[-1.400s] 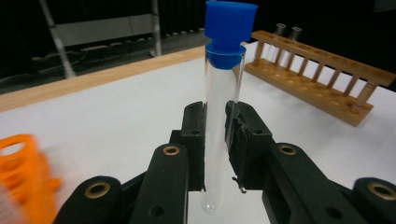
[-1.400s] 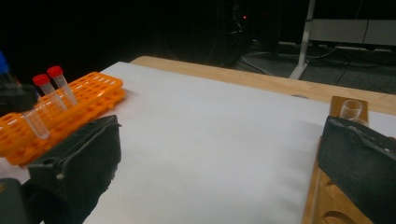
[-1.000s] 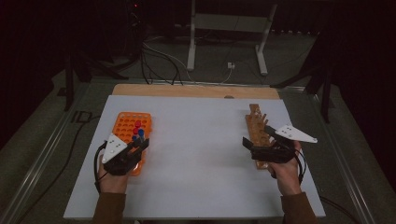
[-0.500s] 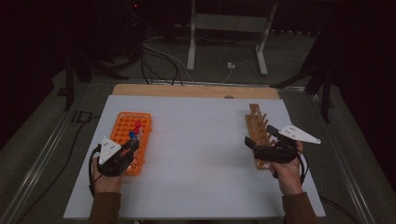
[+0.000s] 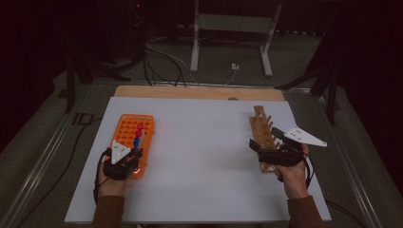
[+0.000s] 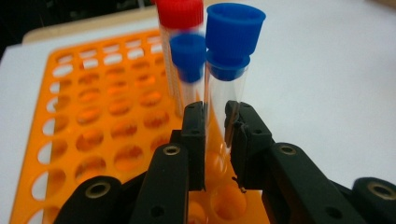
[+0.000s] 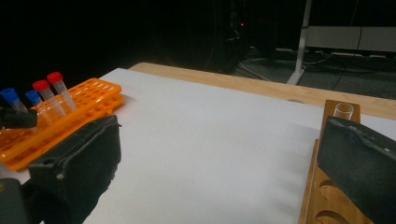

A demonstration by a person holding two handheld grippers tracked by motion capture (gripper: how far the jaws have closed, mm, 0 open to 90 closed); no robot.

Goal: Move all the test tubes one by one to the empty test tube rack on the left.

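An orange tube rack (image 5: 127, 130) lies at the table's left. My left gripper (image 5: 128, 158) is over its near end. In the left gripper view the jaws (image 6: 215, 112) are shut on a clear blue-capped tube (image 6: 232, 32), which is upright with its lower end just above a rack hole (image 6: 228, 201). A red-capped tube (image 6: 180, 11) and another blue-capped tube (image 6: 187, 51) stand behind it. At the right, my right gripper (image 5: 262, 149) hovers open beside a wooden rack (image 5: 261, 128). Its pads (image 7: 84, 154) are wide apart with nothing between them.
One uncapped clear tube (image 7: 344, 110) stands in the wooden rack's (image 7: 322, 186) far end. A bare wooden strip (image 5: 199, 92) borders the white tabletop (image 5: 199, 161) at the back. Cables and a metal stand (image 5: 230, 28) lie on the dark floor beyond.
My left gripper has drawn back toward the person along the orange rack's near end. The right gripper shifted only slightly beside the wooden rack.
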